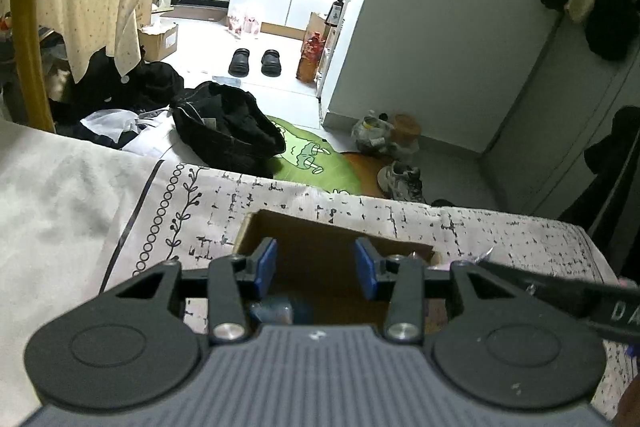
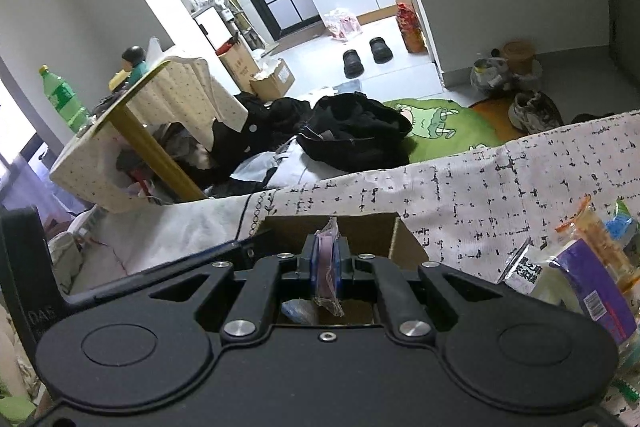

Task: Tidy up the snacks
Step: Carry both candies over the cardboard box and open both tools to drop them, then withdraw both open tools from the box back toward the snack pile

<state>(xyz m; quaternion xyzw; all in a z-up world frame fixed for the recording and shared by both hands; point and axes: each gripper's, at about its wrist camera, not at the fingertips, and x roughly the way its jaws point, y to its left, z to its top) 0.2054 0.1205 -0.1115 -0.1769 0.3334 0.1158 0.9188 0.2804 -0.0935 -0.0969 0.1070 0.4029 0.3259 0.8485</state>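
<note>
Snack packet (image 2: 327, 269), a thin clear-and-pink plastic sachet, stands on edge, clamped in my right hand-held gripper (image 2: 326, 263) directly above the open brown cardboard box (image 2: 404, 243) on the patterned bedcover (image 2: 500, 179), while my left hand-held gripper (image 1: 316, 267) hovers empty, jaws apart, over the same box.

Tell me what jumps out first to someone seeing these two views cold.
The right gripper, shut on a small pink snack packet, sits over an open cardboard box on the patterned bedspread. The left gripper hangs open and empty over the same box, where a blue packet already lies. More wrapped snacks wait at the right.
</note>
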